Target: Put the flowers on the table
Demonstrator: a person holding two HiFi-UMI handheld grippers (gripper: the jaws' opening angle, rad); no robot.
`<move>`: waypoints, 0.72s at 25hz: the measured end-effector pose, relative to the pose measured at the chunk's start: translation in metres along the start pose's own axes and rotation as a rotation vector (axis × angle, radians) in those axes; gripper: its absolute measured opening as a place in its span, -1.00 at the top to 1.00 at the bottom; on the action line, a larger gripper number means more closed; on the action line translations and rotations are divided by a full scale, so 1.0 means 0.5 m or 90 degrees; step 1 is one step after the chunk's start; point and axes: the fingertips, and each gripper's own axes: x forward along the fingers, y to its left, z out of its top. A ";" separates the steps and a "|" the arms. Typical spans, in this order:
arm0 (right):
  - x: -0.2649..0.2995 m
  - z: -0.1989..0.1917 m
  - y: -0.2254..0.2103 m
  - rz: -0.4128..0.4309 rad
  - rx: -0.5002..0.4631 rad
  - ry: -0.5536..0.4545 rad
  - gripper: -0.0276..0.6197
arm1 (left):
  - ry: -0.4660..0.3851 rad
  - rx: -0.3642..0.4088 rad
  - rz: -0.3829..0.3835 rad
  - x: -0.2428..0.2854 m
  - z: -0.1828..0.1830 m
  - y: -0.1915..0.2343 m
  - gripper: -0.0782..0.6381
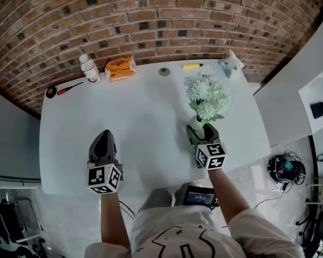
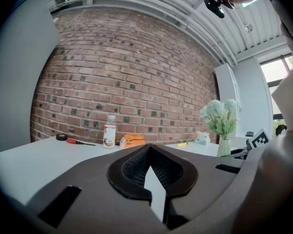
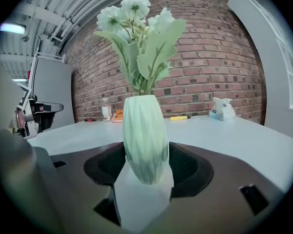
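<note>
Gripping a pale green ribbed vase (image 3: 145, 140) of white artificial flowers (image 1: 206, 95), right gripper (image 1: 203, 132) clamps it over white table's (image 1: 145, 112) right half; left gripper (image 1: 103, 137) jaws together, empty, well apart.

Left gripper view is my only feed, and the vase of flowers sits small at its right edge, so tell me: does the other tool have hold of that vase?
Observer: Yes. In the right gripper view the right tool has a pad against each side of the pale green vase.
Operator: Is it standing straight?
Observer: Upright, with the flowers rising above it.
Operator: Where over the table?
Observer: The head view puts it over the right half of the white table, your left tool over the left half; standing or just lifted, I cannot tell.
</note>
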 end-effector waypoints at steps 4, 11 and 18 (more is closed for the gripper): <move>-0.011 -0.006 -0.004 -0.023 0.009 0.000 0.16 | 0.008 0.003 -0.005 -0.008 -0.010 -0.005 0.75; -0.026 -0.012 0.002 -0.017 0.006 0.003 0.12 | 0.021 0.003 -0.013 -0.019 -0.019 -0.018 0.75; -0.053 -0.022 -0.002 -0.030 0.011 0.006 0.09 | 0.021 -0.001 -0.009 -0.028 -0.009 -0.031 0.75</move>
